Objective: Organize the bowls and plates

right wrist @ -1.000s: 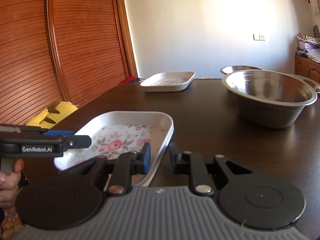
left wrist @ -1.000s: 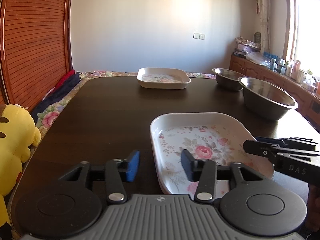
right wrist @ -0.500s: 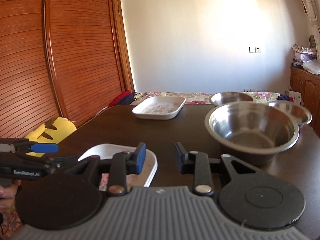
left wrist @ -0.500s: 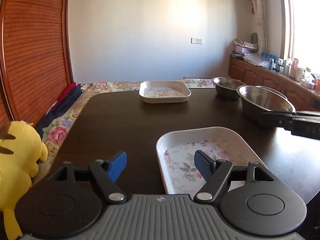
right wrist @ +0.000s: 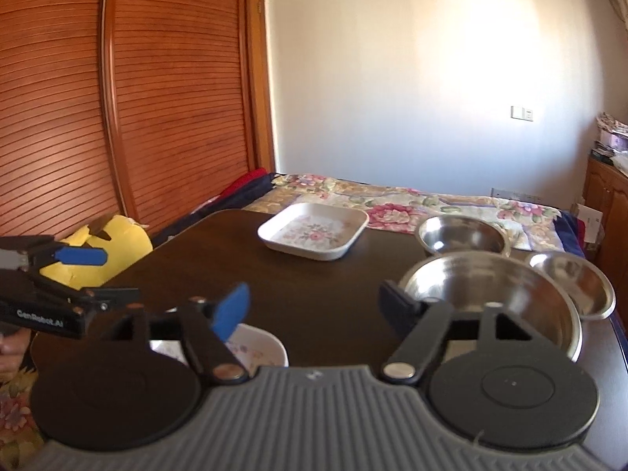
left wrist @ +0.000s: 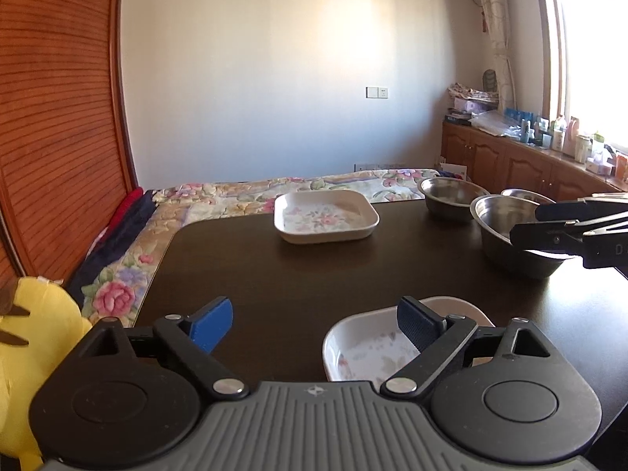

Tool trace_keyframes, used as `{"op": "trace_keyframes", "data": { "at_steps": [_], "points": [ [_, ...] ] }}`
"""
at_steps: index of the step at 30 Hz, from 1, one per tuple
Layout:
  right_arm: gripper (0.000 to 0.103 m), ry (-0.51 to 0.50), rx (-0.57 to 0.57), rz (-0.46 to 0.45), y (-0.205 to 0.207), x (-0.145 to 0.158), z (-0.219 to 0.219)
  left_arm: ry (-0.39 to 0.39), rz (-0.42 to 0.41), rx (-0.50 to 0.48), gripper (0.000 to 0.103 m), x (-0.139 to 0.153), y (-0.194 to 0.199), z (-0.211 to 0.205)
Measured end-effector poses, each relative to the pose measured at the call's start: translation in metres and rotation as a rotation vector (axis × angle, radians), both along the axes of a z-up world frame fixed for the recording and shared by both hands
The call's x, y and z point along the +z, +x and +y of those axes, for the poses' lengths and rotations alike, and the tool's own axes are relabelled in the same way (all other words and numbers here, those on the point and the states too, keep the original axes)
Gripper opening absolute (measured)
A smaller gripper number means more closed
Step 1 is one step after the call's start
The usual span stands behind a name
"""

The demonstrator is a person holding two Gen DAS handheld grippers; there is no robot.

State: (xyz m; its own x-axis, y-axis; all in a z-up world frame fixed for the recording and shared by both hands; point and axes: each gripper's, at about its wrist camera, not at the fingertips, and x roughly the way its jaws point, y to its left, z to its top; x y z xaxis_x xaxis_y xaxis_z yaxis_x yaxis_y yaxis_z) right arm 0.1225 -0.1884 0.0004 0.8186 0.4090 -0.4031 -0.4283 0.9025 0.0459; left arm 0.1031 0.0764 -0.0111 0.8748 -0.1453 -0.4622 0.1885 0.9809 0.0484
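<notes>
A white floral tray (left wrist: 365, 349) lies at the near edge of the dark table (left wrist: 294, 274), partly hidden behind my open left gripper (left wrist: 314, 324), which hovers above it and holds nothing. The same tray (right wrist: 259, 349) peeks out under my open, empty right gripper (right wrist: 314, 306). A second floral tray (left wrist: 325, 216) (right wrist: 314, 229) rests at the far edge. Three steel bowls stand on the right: a large one (right wrist: 494, 298) (left wrist: 506, 235), a small far one (right wrist: 463, 233) (left wrist: 447, 194), and another (right wrist: 573, 278) at the right edge.
A yellow plush toy (left wrist: 35, 329) (right wrist: 106, 251) sits left of the table. A flowered bedspread (left wrist: 251, 192) lies beyond the far edge. Wooden slatted doors (right wrist: 137, 117) fill the left side. Cabinets with bottles (left wrist: 549, 157) line the right wall. A hand (right wrist: 10, 349) holds the left gripper.
Both grippers have risen and pulled back from the near tray and opened wider. The near tray now shows only as a small part low in each view.
</notes>
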Motion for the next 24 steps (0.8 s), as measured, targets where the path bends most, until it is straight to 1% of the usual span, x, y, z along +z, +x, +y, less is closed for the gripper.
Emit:
{"op": "trace_keyframes", "data": {
  "at_steps": [7, 15, 17, 19, 24],
  "points": [
    [0.079, 0.017, 0.07, 0.059, 0.034, 0.013, 0.008, 0.007, 0.013, -0.022, 0.094, 0.002, 0.029, -0.001],
    [0.078, -0.027, 0.103, 0.133, 0.083, 0.014, 0.032, -0.008, 0.048, -0.046, 0.094, 0.001, 0.074, 0.004],
    [0.074, -0.03, 0.103, 0.163, 0.099, 0.013, 0.035, -0.009, 0.058, -0.055, 0.091, 0.002, 0.089, 0.005],
    [0.065, -0.033, 0.096, 0.202, 0.116, 0.01, 0.038, -0.012, 0.069, -0.061, 0.085, 0.003, 0.103, 0.007],
    [0.05, -0.072, 0.072, 0.285, 0.155, 0.002, 0.041, -0.015, 0.097, -0.059, 0.075, 0.004, 0.143, 0.012]
  ]
}}
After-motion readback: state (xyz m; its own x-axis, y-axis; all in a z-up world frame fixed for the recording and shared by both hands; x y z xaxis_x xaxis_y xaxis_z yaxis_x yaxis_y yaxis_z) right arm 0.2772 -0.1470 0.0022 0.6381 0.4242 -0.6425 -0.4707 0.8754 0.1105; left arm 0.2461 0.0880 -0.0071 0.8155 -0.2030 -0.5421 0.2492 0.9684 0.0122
